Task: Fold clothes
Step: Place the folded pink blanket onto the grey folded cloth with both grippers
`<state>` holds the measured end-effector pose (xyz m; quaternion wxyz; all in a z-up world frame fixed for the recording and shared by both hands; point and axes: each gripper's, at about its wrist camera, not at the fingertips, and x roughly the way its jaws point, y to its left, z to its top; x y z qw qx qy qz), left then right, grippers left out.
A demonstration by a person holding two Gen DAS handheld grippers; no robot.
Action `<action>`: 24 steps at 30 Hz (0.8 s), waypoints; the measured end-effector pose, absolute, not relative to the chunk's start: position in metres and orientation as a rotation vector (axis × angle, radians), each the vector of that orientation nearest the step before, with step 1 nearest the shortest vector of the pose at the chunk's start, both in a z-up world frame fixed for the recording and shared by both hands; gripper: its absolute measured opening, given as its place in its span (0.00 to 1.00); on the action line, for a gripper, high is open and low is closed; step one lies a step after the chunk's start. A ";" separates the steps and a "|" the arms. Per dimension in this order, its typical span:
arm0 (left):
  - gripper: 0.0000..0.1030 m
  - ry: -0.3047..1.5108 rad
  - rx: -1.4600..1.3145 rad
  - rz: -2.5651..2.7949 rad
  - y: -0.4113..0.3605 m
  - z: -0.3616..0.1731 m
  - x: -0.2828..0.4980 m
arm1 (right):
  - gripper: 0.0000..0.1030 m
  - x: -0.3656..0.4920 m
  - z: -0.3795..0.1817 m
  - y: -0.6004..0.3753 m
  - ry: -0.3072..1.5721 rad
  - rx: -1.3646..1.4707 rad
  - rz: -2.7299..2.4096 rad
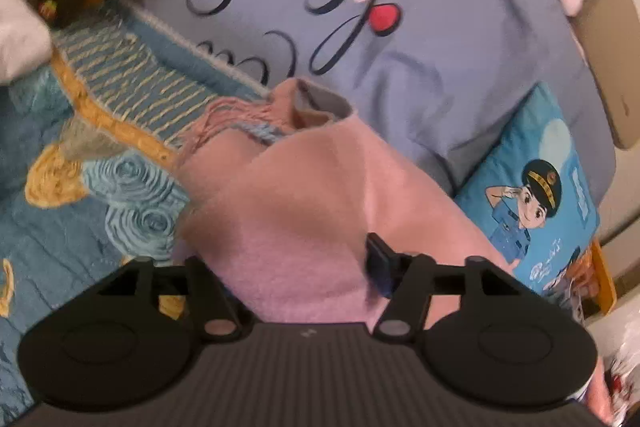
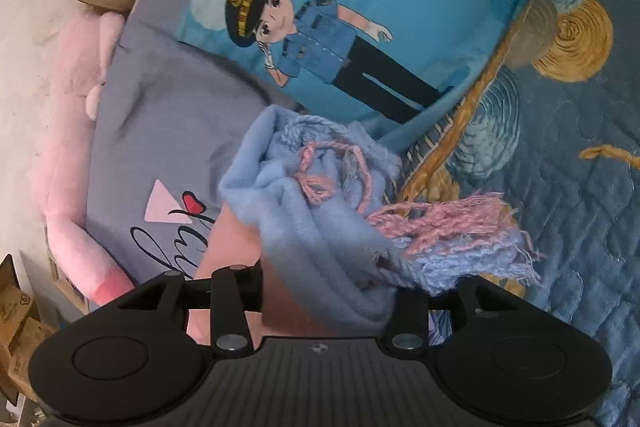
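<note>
While our left tongs stood spread over the pink part of the scarf, with no pad visibly pressing it, our right tongs held bunched blue folds of the scarf between their jaws; we could not tell whether they pinched. Its fringe draped to the right. The scarf lay on the bed's blue quilt, beside a grey pillow and a cartoon cushion.
</note>
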<state>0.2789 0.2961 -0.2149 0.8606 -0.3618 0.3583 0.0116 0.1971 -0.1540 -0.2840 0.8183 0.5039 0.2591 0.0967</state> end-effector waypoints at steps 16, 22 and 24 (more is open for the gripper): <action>0.97 0.665 -0.636 0.141 0.351 -0.118 0.202 | 0.63 0.180 -0.203 -0.225 0.591 1.001 0.061; 1.00 0.721 -0.347 -0.065 0.297 -0.067 0.242 | 0.71 0.204 -0.139 -0.170 0.515 0.538 0.300; 1.00 0.778 -0.104 -0.070 0.255 -0.072 0.264 | 0.71 0.220 -0.129 -0.127 0.529 0.206 0.361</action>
